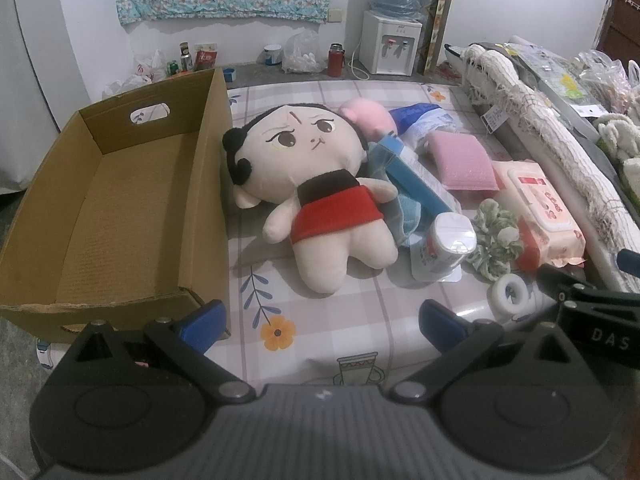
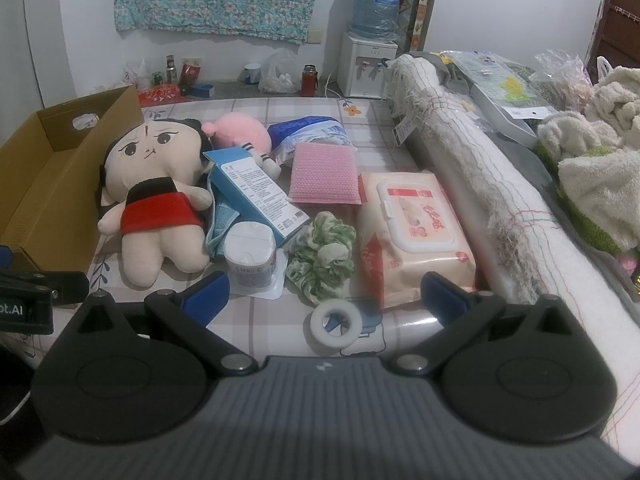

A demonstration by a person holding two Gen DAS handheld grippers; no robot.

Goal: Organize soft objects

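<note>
A plush doll [image 1: 316,192] [image 2: 156,196] with a red skirt lies face up on the checked tablecloth, right of an empty cardboard box [image 1: 120,208] [image 2: 44,184]. Behind it lie a pink plush [image 1: 366,114] [image 2: 238,132], a pink sponge pad [image 1: 460,160] [image 2: 324,174], a light blue cloth [image 2: 220,226] and a green scrunchie [image 1: 496,240] [image 2: 322,258]. My left gripper [image 1: 320,326] is open and empty, hovering in front of the doll. My right gripper [image 2: 324,298] is open and empty above a white tape roll [image 2: 336,322], just in front of the scrunchie.
A blue carton [image 2: 256,192], a small white jar [image 2: 250,258], a wet-wipes pack [image 2: 412,236] and a blue-white packet [image 2: 308,136] lie among the soft things. A rolled white mat [image 2: 480,184] and towels [image 2: 600,176] border the right side. A water dispenser [image 1: 390,46] stands at the back.
</note>
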